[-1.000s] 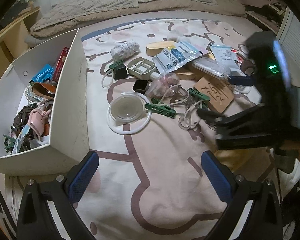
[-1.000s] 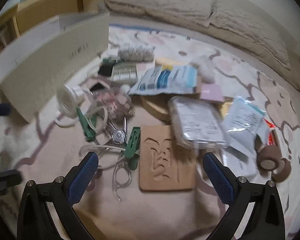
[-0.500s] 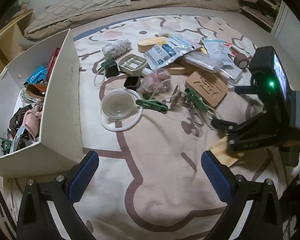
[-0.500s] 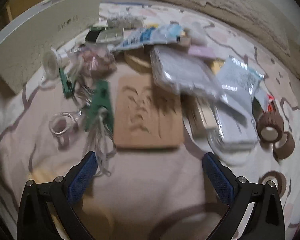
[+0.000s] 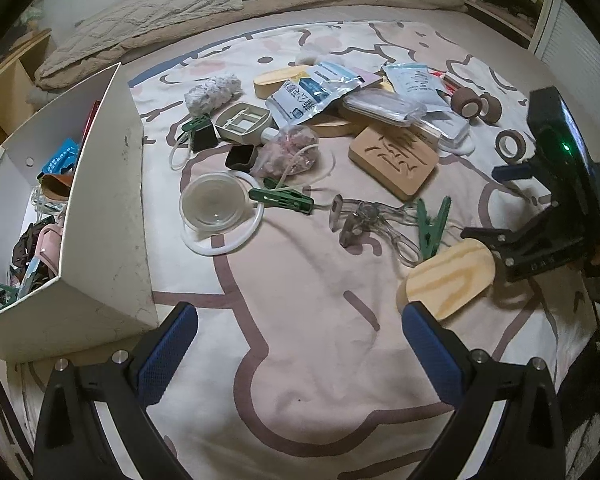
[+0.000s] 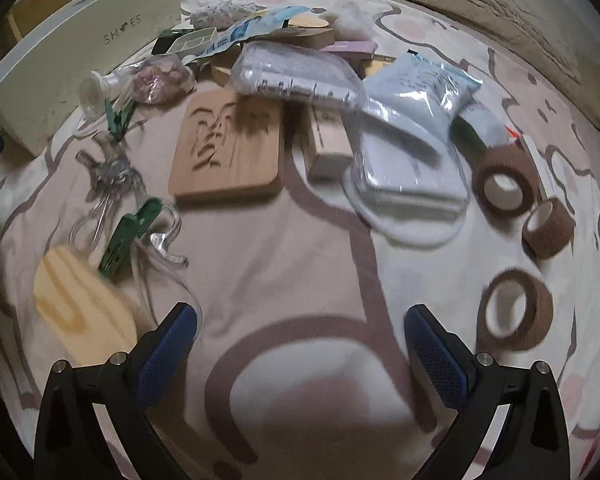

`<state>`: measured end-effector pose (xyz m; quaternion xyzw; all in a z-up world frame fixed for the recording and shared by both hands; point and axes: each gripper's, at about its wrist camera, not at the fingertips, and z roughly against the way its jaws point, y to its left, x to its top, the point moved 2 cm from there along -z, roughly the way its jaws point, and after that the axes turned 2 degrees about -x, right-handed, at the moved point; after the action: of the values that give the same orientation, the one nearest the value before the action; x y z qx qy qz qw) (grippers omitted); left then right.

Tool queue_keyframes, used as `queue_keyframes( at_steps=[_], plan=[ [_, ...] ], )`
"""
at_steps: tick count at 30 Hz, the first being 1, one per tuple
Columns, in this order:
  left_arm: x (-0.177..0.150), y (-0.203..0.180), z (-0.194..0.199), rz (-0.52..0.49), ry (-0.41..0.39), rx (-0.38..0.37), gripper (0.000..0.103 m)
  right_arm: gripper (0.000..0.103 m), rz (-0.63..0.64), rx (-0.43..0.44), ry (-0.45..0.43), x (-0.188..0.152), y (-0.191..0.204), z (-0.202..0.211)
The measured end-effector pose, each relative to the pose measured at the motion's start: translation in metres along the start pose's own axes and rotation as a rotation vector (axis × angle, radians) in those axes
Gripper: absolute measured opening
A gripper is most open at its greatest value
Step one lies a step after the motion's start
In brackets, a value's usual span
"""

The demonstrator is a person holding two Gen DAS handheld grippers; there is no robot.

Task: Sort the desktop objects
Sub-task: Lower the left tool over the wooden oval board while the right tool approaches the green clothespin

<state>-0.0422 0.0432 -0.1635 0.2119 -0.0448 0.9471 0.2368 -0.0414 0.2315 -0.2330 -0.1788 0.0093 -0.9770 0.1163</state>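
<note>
Loose objects lie scattered over a patterned cloth. A white box [image 5: 104,200] at the left holds several sorted items. My left gripper [image 5: 300,344] hangs open over bare cloth in front of the box, with nothing between its fingers. My right gripper [image 6: 300,344] is open too and holds nothing; in the left wrist view it [image 5: 484,204] sits at the far right, just beyond a pale wooden oval [image 5: 448,280]. Ahead of it lie a carved wooden board [image 6: 228,148], a green clip [image 6: 128,236] on clear tubing, and three brown tape rolls [image 6: 516,310] at the right.
Plastic packets [image 6: 412,120] and a small box [image 6: 328,148] pile up behind the board. A clear round lid [image 5: 214,206], a second green clip [image 5: 282,200] and a black cube [image 5: 242,156] lie near the white box. Pillows line the far edge.
The right gripper has drawn back to the right, uncovering the pale wooden oval; its view now takes in the tape rolls. The left gripper has pulled back a little.
</note>
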Motion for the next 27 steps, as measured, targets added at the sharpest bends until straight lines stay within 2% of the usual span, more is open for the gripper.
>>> queue_keyframes(
  at_steps=[4, 11, 19, 27],
  plan=[
    [-0.002, 0.000, 0.000, -0.004, 0.002, 0.003, 0.103, 0.103, -0.035, -0.002, -0.020, -0.011, 0.006, 0.003],
    [-0.009, 0.003, 0.001, 0.001, 0.006, -0.004, 0.103, 0.103, -0.023, 0.025, -0.046, -0.025, 0.035, 0.012],
    [-0.016, 0.006, 0.002, 0.001, 0.009, -0.010, 0.103, 0.103, -0.002, 0.045, -0.080, -0.026, 0.071, 0.017],
    [-0.021, 0.002, 0.001, 0.024, 0.031, -0.068, 0.103, 0.103, 0.091, 0.082, -0.104, -0.027, 0.111, 0.022]
  ],
)
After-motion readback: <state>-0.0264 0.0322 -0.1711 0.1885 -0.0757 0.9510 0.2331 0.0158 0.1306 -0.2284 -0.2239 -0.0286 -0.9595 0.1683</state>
